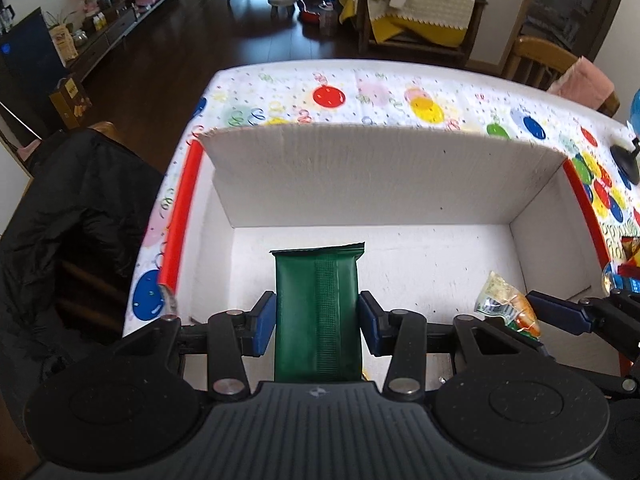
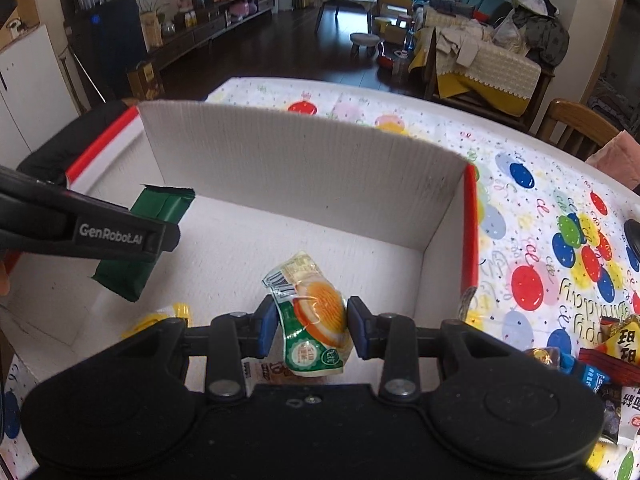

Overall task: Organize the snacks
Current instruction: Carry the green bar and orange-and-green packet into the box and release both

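My left gripper (image 1: 317,322) is shut on a dark green snack packet (image 1: 317,312) and holds it over the inside of a white cardboard box (image 1: 360,184). My right gripper (image 2: 312,326) is shut on a clear-wrapped orange cake packet (image 2: 316,320) with green print, also over the box (image 2: 304,168). The green packet (image 2: 160,208) and left gripper (image 2: 108,236) show at the left of the right wrist view. The cake packet (image 1: 506,304) and right gripper (image 1: 560,312) show at the right of the left wrist view.
The box has red-edged side flaps (image 1: 180,216) and sits on a balloon-print tablecloth (image 2: 540,240). A yellow packet (image 2: 160,318) lies in the box near its front. Several loose snacks (image 2: 608,360) lie on the table to the right. A wooden chair (image 2: 576,128) stands beyond.
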Action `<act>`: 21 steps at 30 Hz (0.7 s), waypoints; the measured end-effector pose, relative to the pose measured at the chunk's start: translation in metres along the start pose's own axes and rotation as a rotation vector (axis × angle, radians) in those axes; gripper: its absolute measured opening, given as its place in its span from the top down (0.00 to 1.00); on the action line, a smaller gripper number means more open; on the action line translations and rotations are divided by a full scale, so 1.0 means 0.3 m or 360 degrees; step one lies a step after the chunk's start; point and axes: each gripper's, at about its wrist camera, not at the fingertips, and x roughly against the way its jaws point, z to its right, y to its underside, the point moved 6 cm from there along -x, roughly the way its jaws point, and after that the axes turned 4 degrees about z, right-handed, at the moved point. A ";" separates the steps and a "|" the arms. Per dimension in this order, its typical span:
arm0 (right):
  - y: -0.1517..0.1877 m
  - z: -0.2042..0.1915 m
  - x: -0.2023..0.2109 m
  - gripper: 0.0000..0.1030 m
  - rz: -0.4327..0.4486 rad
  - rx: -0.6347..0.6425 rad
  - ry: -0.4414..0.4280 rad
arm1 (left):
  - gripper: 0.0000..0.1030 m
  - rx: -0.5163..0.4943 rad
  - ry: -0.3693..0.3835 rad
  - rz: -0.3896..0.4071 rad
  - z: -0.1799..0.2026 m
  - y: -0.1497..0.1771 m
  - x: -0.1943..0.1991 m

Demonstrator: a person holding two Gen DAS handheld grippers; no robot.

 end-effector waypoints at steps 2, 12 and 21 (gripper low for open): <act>0.005 -0.006 -0.009 0.65 -0.0017 0.0010 -0.0007 | 0.58 -0.0018 0.0007 -0.0019 0.010 0.006 -0.014; 0.022 -0.015 -0.030 0.65 -0.0070 0.0036 0.0006 | 0.58 -0.0065 -0.0017 -0.0107 0.030 0.045 -0.060; 0.019 -0.005 0.008 0.61 -0.0027 0.0018 -0.0005 | 0.51 -0.0015 0.0001 -0.0108 0.017 0.056 -0.023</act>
